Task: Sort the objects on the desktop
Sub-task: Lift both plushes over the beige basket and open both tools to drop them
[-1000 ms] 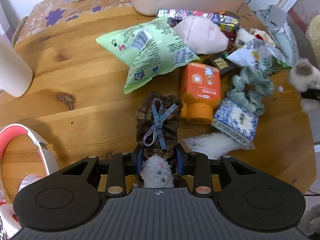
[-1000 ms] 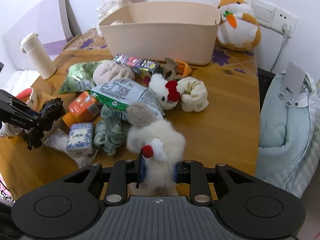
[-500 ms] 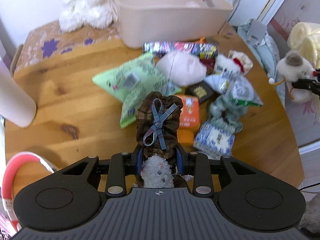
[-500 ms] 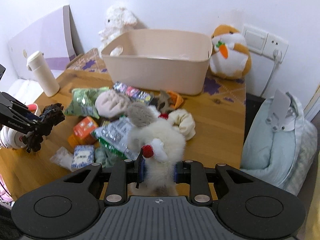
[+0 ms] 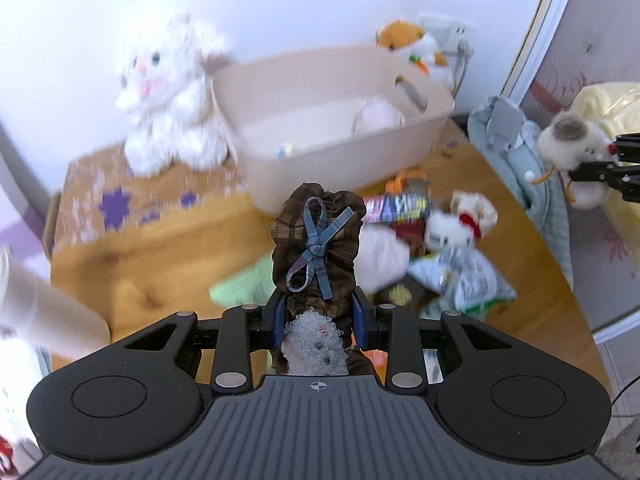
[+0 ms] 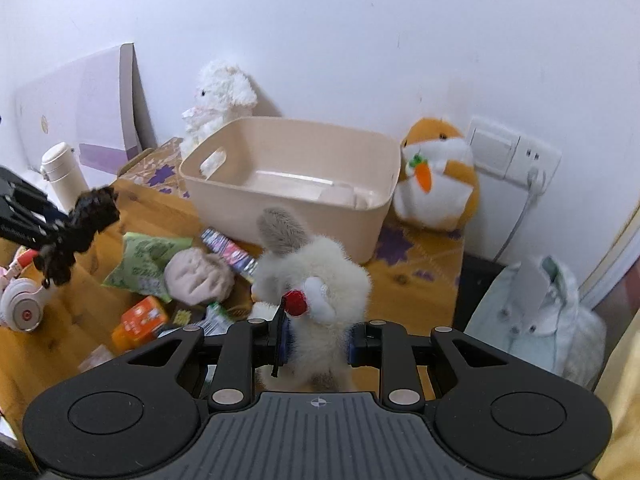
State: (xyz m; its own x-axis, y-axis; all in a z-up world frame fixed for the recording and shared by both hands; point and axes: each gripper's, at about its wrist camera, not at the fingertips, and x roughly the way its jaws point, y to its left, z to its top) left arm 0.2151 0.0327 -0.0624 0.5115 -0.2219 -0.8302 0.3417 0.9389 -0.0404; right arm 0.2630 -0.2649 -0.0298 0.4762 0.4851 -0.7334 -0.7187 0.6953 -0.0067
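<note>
Both held things look soft and light, so a squeeze across the middle should hold them, though fluff may slip. The left gripper [image 5: 318, 320] is narrowed onto a brown plaid scrunchie [image 5: 318, 248], raised above the desk [image 5: 160, 256]. The right gripper [image 6: 316, 340] pinches a white plush toy [image 6: 320, 276], seemingly near the beige bin [image 6: 288, 200]

White plush rabbit [image 5: 168, 100] motion-blurred; beige bottle [image 5: 48, 316] cut by left edge; bin [image 5: 280, 80] contents unclear.
</note>
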